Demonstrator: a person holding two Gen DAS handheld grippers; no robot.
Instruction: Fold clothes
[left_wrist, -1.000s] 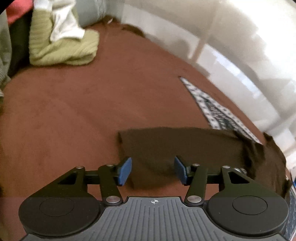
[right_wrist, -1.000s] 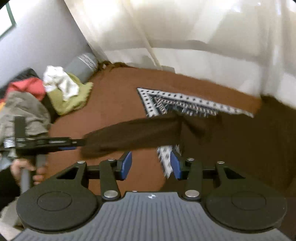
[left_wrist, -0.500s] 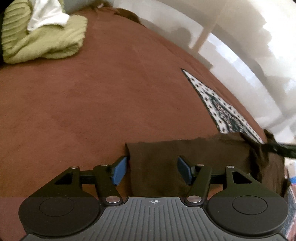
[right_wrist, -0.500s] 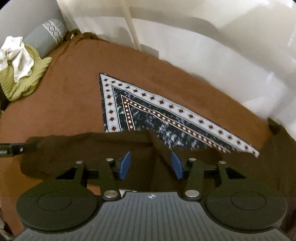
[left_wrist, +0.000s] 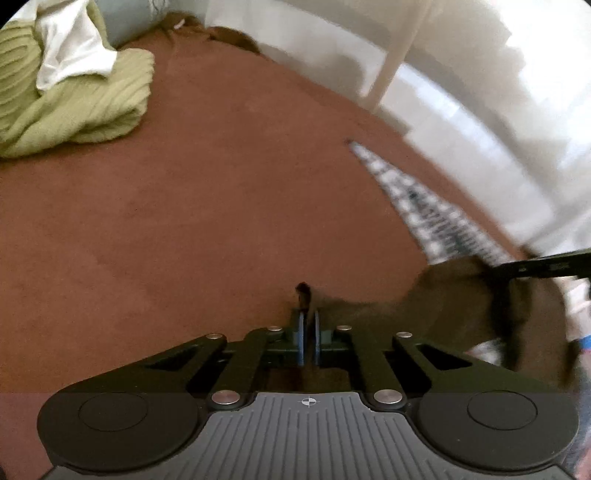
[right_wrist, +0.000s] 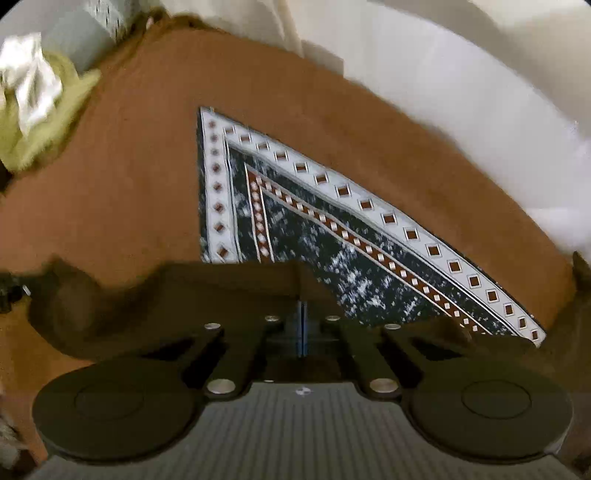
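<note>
A dark brown garment lies stretched across the rust-brown bed cover. My left gripper pinches its near left corner, jaws closing pad to pad, and a small tuft of cloth pokes out past the tips. In the right wrist view the same garment spreads as a dark band in front of my right gripper, whose jaws are closing tight on its upper edge. The right gripper's arm shows at the right edge of the left view.
A triangular patterned scarf lies flat beyond the garment, partly covered by it. A green knit with a white cloth on top sits at the far left. White curtains hang behind the bed.
Both grippers went from open to shut on the brown garment. The right one came down and forward over it. The corner at the left gripper is bunched up.
</note>
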